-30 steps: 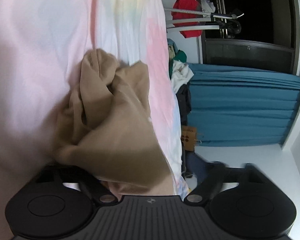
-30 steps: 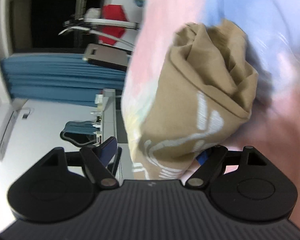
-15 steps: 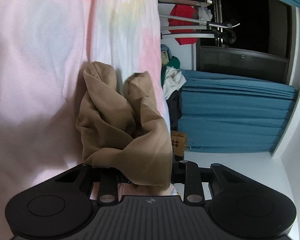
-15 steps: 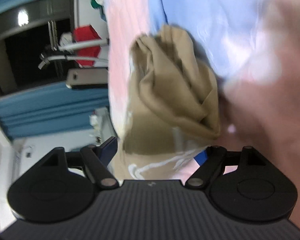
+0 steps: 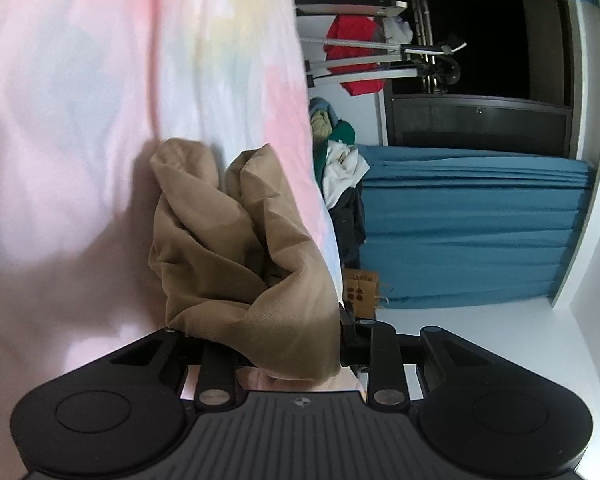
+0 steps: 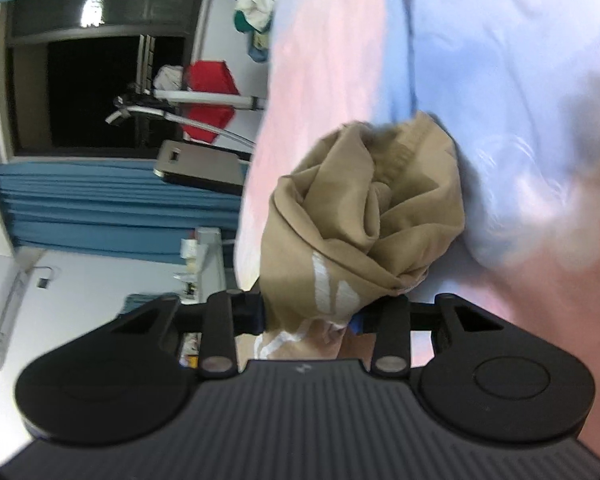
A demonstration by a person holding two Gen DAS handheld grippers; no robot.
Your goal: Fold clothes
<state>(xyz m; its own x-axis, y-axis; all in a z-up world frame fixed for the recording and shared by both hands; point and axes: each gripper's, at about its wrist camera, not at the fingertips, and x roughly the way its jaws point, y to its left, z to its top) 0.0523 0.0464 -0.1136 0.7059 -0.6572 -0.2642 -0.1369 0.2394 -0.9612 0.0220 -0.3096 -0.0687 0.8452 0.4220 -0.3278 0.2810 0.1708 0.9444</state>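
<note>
A crumpled tan garment [image 5: 236, 256] with white print [image 6: 328, 292] hangs bunched between both grippers, against a pastel pink, white and blue bedsheet [image 5: 80, 120]. My left gripper [image 5: 288, 344] is shut on one part of the tan cloth, which drapes over the fingers and hides the tips. My right gripper [image 6: 312, 316] is shut on another part of the same garment [image 6: 364, 216], with cloth bunched between its blue-padded fingers. The sheet also fills the right half of the right wrist view [image 6: 500, 100].
Both views are rolled sideways. Beside the bed edge there are blue curtains [image 5: 472, 232], a dark window [image 5: 480, 40], a drying rack with a red cloth [image 5: 356, 60], a heap of clothes [image 5: 340, 164] and a cardboard box [image 5: 360, 292].
Both grippers went from open to shut on the tan garment. The cloth has bunched tighter and lifted slightly off the sheet; both cameras have rolled further.
</note>
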